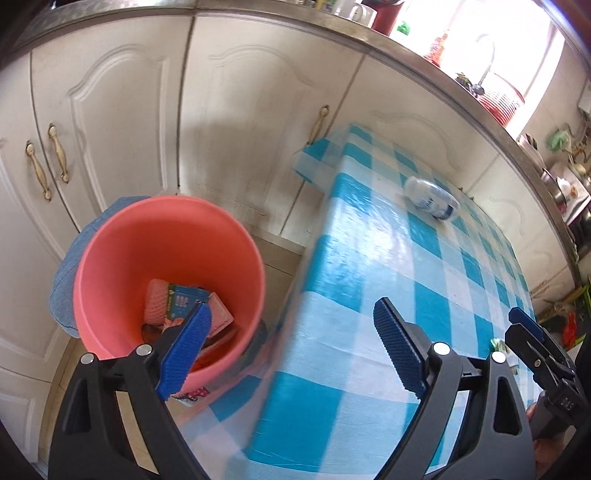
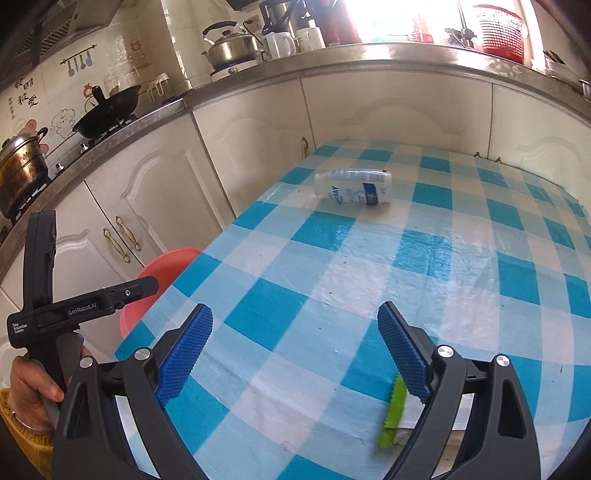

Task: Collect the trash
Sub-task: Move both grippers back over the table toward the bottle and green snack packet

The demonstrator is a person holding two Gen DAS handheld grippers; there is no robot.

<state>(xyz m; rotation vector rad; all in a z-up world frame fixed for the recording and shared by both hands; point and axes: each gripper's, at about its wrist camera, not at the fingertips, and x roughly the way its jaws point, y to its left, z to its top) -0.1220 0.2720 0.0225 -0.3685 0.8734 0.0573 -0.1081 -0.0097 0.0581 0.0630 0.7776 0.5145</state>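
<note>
A pink bucket (image 1: 166, 273) stands on the floor left of the table and holds several wrappers (image 1: 184, 306). Its rim also shows in the right wrist view (image 2: 155, 280). My left gripper (image 1: 291, 350) is open and empty, its left finger over the bucket and its right finger over the checked table (image 1: 369, 295). A clear plastic bottle (image 1: 432, 199) lies on its side at the table's far end, also in the right wrist view (image 2: 354, 186). My right gripper (image 2: 295, 350) is open and empty above the table. A green and white wrapper (image 2: 393, 413) lies by its right finger.
White kitchen cabinets (image 1: 122, 122) stand behind the bucket and table. The counter above carries a kettle (image 2: 231, 44), a wok (image 2: 107, 107), mugs and a red basket (image 2: 498, 31). A blue cloth (image 1: 62, 280) lies behind the bucket. My right gripper shows at the left view's right edge (image 1: 535, 343).
</note>
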